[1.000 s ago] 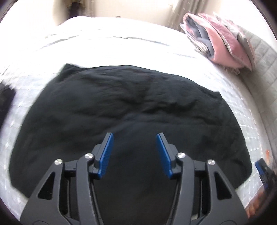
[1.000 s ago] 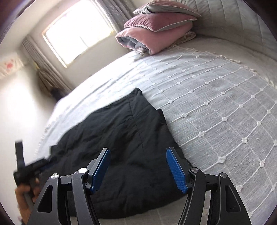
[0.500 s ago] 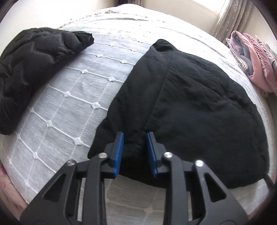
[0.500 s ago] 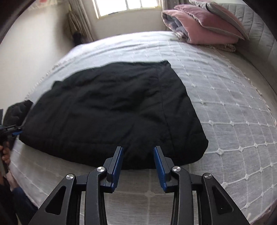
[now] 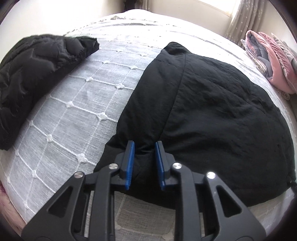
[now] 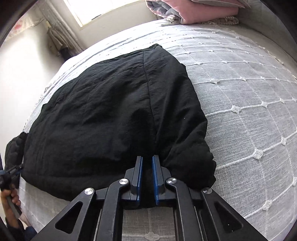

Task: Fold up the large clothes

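A large black padded garment lies spread flat on the bed. My left gripper is shut on its near hem, towards the garment's left corner, with black cloth bunched between the blue pads. The garment also fills the right wrist view. My right gripper is shut on the near hem towards the right corner, cloth pinched between the pads. The left gripper shows small at the left edge of the right wrist view, held by a hand.
The bed has a white quilted cover with stitched squares. A second black quilted jacket lies at the left. Folded pink and grey bedding sits at the far right, also in the right wrist view.
Both grippers moved down to the garment's near hem and closed on it. A second ago both were open above the garment.
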